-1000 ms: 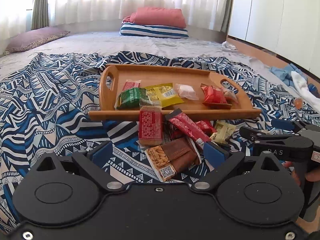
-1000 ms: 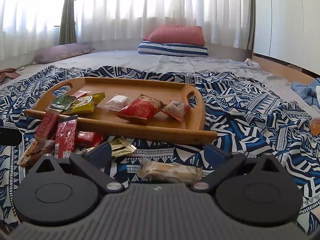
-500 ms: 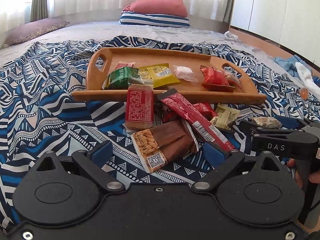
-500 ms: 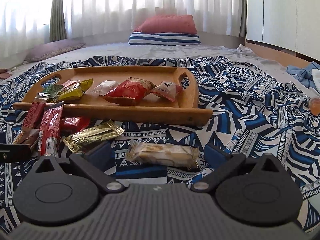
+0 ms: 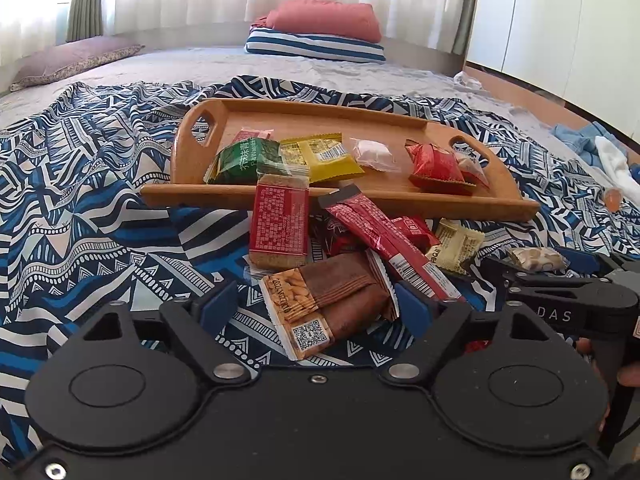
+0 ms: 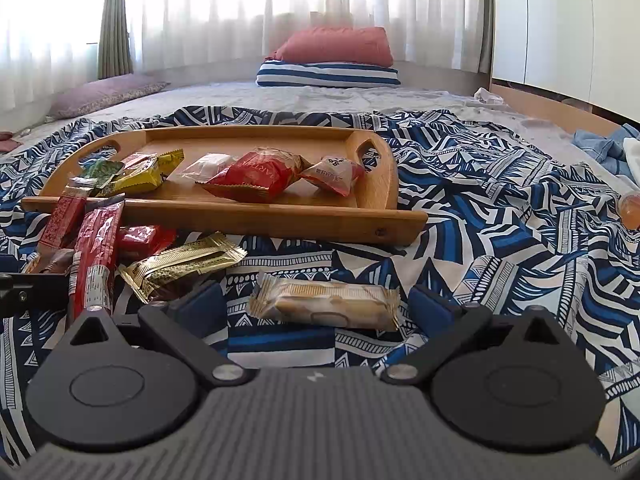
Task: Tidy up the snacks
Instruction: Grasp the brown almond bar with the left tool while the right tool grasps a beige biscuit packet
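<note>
A wooden tray (image 5: 340,196) (image 6: 280,216) lies on the blue patterned blanket and holds green, yellow, clear and red snack packets. Loose snacks are piled in front of it. My left gripper (image 5: 316,308) is low over the pile. Its jaws are closing, with the brown almond bar (image 5: 332,300) between them; a gap still shows at the left pad. My right gripper (image 6: 316,306) is open, and a beige biscuit packet (image 6: 324,306) lies on the blanket between its fingers, apart from both. In the left wrist view the right gripper (image 5: 576,258) sits at the right edge around that packet (image 5: 536,258).
A red bar (image 5: 280,224) leans on the tray's front rim, beside a long red stick (image 5: 392,248) and a gold packet (image 6: 184,268). Pillows (image 6: 332,60) lie far back. Clothes (image 5: 592,148) and a small orange object (image 6: 632,208) lie at the right.
My left gripper came down and nearer to the pile, and its jaws narrowed around the brown almond bar. In the right wrist view the biscuit packet now lies fully between the fingers.
</note>
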`<state>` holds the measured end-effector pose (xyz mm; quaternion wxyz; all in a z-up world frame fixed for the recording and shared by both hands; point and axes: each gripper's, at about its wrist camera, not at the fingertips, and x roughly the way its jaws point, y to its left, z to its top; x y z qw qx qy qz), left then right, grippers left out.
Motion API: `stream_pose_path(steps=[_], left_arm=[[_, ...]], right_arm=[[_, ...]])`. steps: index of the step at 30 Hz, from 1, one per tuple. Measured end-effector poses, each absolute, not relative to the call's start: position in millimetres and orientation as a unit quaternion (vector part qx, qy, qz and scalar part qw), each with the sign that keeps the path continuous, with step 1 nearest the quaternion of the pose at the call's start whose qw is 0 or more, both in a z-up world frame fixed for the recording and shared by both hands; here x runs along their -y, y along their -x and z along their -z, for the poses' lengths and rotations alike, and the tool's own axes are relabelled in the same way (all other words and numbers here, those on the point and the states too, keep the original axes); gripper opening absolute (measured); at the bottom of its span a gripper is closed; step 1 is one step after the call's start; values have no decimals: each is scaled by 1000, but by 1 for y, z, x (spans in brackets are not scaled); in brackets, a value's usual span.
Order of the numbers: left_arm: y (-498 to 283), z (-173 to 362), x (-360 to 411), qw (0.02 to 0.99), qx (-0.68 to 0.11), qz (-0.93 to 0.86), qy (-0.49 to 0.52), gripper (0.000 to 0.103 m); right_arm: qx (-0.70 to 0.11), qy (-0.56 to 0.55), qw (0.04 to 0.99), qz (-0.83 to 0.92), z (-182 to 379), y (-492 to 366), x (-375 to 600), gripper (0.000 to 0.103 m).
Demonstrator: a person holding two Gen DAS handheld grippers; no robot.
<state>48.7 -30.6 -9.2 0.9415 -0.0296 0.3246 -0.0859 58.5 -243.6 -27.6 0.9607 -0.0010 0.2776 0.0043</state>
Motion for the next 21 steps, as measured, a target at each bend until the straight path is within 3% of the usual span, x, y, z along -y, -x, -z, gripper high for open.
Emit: stream_pose_path(steps=[4, 21], left_arm=[[-47, 8, 30, 942, -324, 85, 29, 66], [-44, -1, 20, 940, -328, 83, 39, 63]], right_arm=[[-278, 3, 961, -4, 28, -58, 243, 103], [-278, 3, 960, -3, 28, -58, 243, 103]])
